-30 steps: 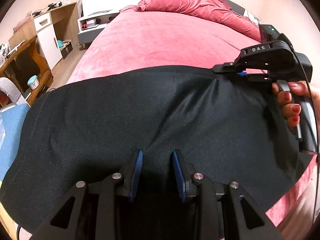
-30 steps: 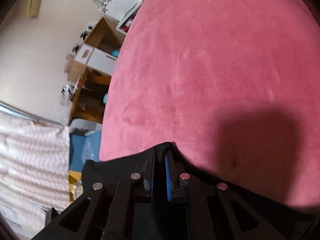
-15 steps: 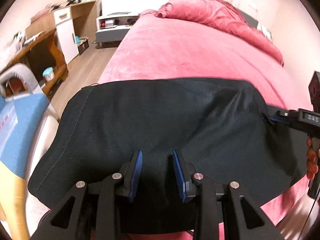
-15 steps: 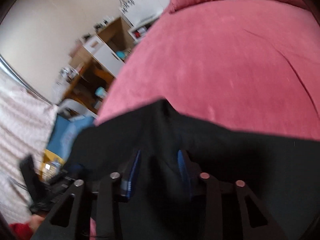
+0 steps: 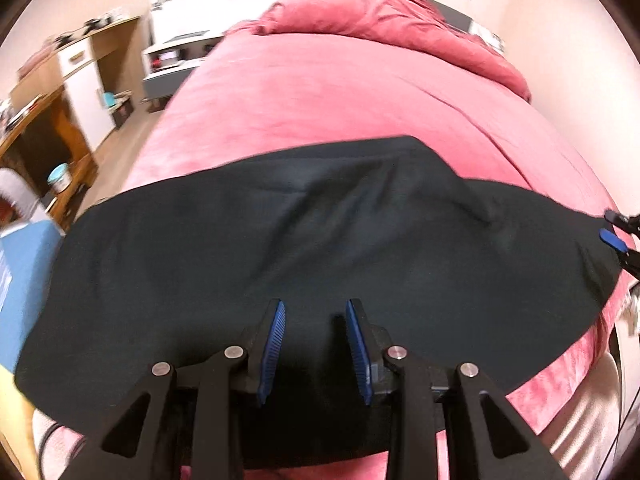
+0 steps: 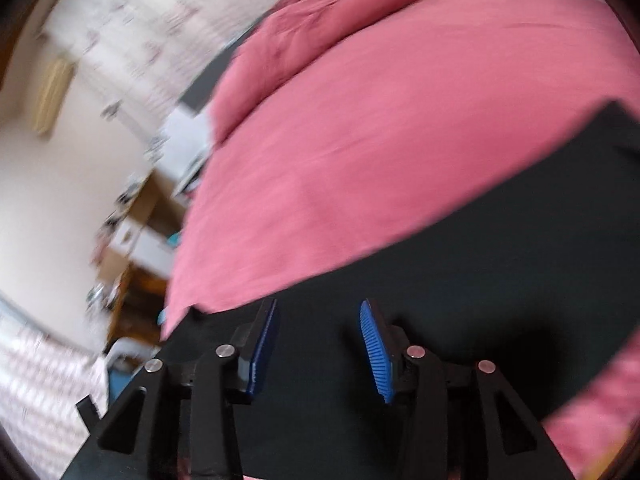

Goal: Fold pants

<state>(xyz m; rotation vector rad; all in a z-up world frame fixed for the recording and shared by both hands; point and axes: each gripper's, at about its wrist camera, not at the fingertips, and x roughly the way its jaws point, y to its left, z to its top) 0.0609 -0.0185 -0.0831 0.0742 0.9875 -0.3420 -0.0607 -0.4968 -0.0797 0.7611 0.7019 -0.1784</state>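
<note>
Over the pink bed (image 6: 400, 128), my right tool (image 6: 318, 350) let go of the black pants (image 5: 320, 240), its jaws opening with no cloth pinched between them, while my left tool (image 5: 316, 350) stayed apart and empty, so that fold looked laid.

No legible text, label or number anywhere in either view.

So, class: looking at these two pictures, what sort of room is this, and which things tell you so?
Most likely a bedroom at home. A large bed with a pink cover fills the view, a crumpled pink duvet lies at its head, and a wooden desk stands beside it. Black pants lie spread on the bed.
</note>
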